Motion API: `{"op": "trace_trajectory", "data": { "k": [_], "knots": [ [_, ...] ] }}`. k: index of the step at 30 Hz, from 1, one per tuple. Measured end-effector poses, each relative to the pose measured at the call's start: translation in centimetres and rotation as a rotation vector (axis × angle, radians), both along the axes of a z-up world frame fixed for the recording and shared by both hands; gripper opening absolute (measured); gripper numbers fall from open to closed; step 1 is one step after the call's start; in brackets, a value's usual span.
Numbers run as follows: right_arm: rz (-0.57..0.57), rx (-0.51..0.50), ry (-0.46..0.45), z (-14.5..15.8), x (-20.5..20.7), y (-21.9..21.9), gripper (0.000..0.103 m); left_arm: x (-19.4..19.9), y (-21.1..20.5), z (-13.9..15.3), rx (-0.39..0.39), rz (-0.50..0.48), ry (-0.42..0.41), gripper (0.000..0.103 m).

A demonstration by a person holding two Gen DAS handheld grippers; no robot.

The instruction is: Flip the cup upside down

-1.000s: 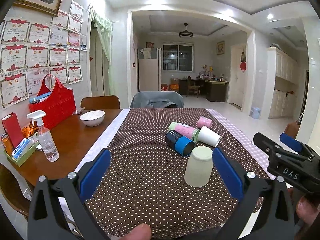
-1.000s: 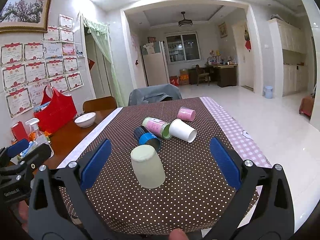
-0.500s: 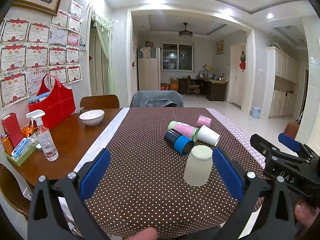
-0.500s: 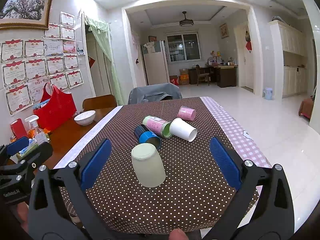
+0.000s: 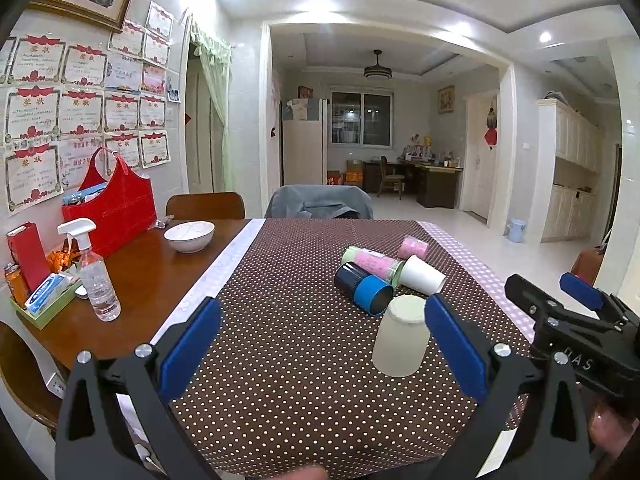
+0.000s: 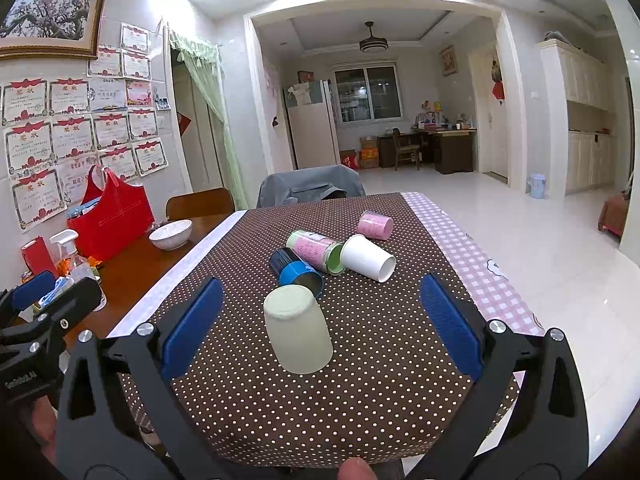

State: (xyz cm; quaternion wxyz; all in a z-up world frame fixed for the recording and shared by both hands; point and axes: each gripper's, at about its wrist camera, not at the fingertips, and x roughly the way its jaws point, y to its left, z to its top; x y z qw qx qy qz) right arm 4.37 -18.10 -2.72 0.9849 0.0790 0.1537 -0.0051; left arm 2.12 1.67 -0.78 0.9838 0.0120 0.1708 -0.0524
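Standing inverted, cup (image 6: pixel 298 328) near tablecloth (image 6: pixel 360 412) edge.

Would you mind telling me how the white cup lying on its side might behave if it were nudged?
The white cup lies on its side, so it would probably roll, likely curving because it tapers. It looks thin and light, so it should shift easily. The green-and-pink cup seems to touch it, perhaps blocking that direction.

Both cameras sit low at the near end of the table (image 5: pixel 280 360), side by side, looking down its length. Both see the same cups (image 6: pixel 298 328) close up.
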Motion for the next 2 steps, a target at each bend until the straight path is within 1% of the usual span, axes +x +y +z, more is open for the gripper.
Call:
{"op": "trace_trajectory", "data": {
  "k": [2],
  "knots": [
    [0.002, -0.001, 0.002, -0.03, -0.02, 0.06, 0.097, -0.04, -0.17, -0.04, 0.010, 0.006, -0.003, 0.099]
  ]
}}
